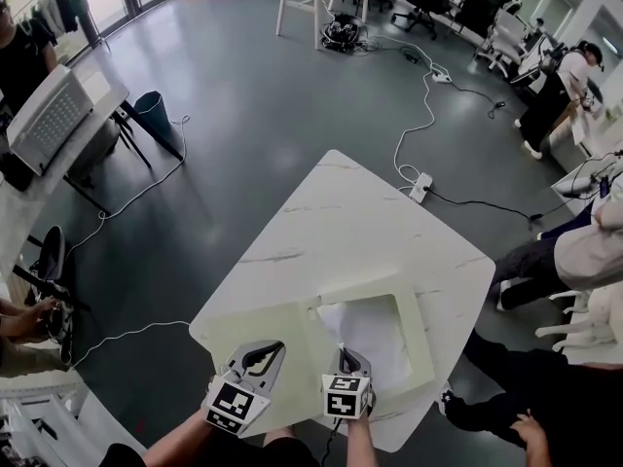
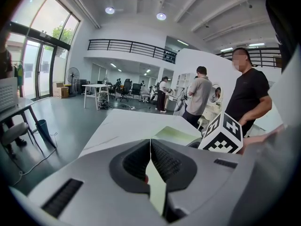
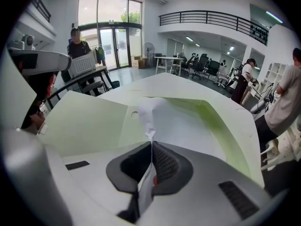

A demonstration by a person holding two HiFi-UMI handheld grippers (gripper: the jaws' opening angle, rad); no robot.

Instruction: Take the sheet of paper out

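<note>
Pinching the near edge of the paper point(image 3: 181, 126) in our right hand-held gripper point(image 3: 151, 146), we clamp the folder point(image 3: 80, 121) flap with the left hand-held gripper point(image 2: 150, 142). The paper lies inside the open folder. A hard yank could tear the pinched edge or let it slip.

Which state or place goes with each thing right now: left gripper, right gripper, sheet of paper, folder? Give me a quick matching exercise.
Things:
1. left gripper
2. right gripper
3. sheet of paper
4. folder

States:
A. pale green, lying open on the table
B. shut on the folder
C. white, lying in the folder with its near edge pinched up
D. shut on the sheet of paper

Pairs: 1-B, 2-D, 3-C, 4-A
</note>
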